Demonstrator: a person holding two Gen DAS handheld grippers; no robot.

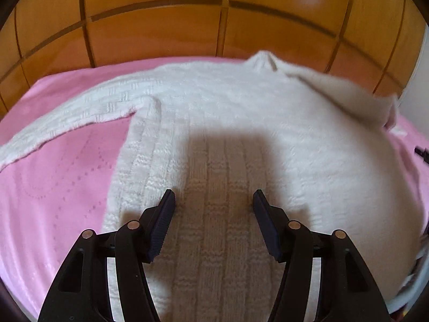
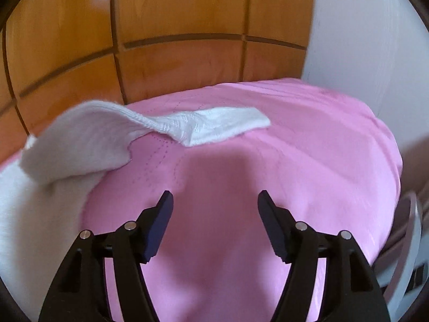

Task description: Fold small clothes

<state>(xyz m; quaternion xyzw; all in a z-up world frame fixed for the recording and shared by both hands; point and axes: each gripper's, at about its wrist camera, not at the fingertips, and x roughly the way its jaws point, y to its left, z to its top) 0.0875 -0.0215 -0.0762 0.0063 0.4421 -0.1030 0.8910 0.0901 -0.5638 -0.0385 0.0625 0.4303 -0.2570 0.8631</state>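
On the pink bed (image 1: 53,187) a white knitted sweater (image 1: 241,123) lies spread flat for folding, the left gripper (image 1: 214,197) over its body and the right gripper (image 2: 215,198) beside its sleeve (image 2: 225,123), both jaws apart, holding nothing.

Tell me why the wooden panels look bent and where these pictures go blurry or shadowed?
Both views: the fisheye lens bows the wooden headboard. Left wrist view: the left claw shadows the white sweater, whose right edge is smeared. Right wrist view: the sleeve is blurred, the right claw shadows the pink bedspread, glare on the wood.
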